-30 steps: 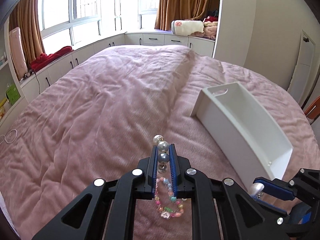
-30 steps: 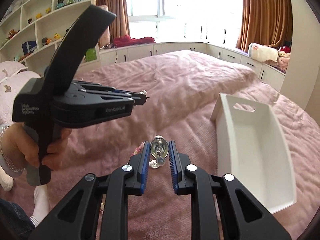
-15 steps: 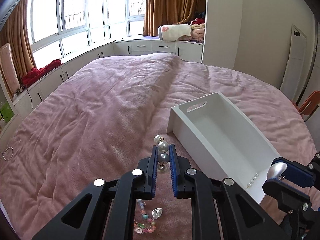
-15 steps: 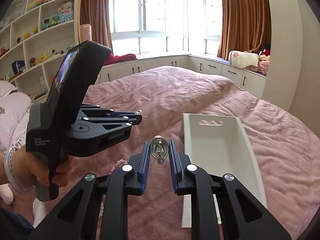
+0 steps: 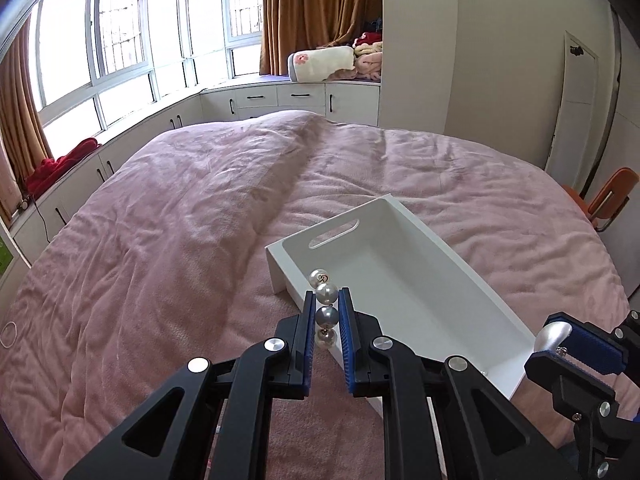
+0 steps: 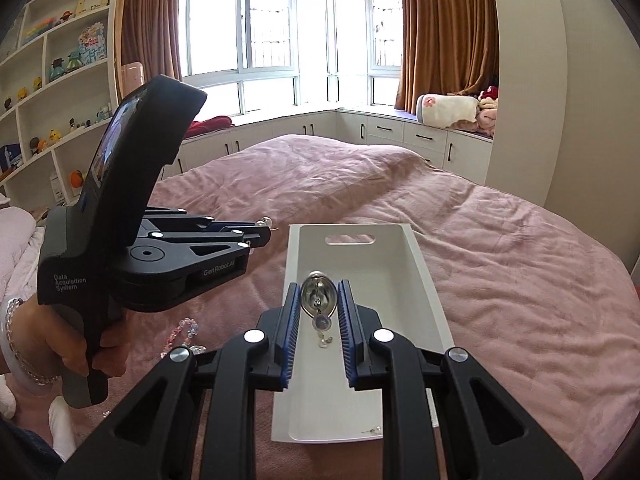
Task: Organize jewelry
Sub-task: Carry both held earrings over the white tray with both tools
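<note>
My left gripper (image 5: 326,308) is shut on a pearl drop earring (image 5: 326,300), held above the near left wall of the white tray (image 5: 400,264) on the pink bed. It also shows in the right wrist view (image 6: 256,232), left of the tray (image 6: 416,264). My right gripper (image 6: 319,300) is shut on a silver teardrop earring (image 6: 318,294) and hovers over the tray's middle. It also shows at the right edge of the left wrist view (image 5: 560,340). A small earring (image 6: 372,431) lies in the tray's near corner.
A colourful bead bracelet (image 6: 182,330) lies on the pink bedspread (image 5: 180,220) below the left gripper. White cabinets and windows run behind the bed. An orange chair (image 5: 608,196) stands at the right. Shelves (image 6: 48,80) with toys stand at the left.
Both grippers have moved over the white tray with their earrings. The bead bracelet has dropped out of the left wrist view.
</note>
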The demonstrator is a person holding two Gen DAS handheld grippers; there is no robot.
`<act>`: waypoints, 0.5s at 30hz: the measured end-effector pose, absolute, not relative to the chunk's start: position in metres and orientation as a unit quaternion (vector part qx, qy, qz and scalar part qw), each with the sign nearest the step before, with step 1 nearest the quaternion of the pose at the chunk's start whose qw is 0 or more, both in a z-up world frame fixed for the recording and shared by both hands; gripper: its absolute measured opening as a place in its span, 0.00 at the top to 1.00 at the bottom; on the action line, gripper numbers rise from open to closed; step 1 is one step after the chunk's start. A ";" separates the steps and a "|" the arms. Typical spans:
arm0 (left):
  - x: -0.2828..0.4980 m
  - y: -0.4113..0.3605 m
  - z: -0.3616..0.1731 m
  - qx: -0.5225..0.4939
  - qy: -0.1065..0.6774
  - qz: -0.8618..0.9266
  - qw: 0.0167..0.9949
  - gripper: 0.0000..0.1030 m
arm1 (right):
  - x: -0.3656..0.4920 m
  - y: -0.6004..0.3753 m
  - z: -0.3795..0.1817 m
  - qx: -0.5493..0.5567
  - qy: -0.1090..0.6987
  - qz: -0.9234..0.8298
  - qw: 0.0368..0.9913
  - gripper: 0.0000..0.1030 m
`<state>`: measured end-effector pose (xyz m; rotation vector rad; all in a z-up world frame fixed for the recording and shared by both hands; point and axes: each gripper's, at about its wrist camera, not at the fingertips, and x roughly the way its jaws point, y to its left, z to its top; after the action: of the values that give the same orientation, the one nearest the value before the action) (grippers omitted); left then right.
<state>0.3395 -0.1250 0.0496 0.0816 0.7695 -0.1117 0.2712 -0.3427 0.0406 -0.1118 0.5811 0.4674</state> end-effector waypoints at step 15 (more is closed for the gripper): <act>0.372 -0.185 0.003 0.078 0.426 -0.063 0.899 0.84 | 0.301 -0.384 -0.017 -0.039 0.345 0.187 0.919 0.81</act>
<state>0.3724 -0.1849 0.0032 0.1617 0.8816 -0.1300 0.3009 -0.3842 -0.0166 -0.0801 0.7101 0.3838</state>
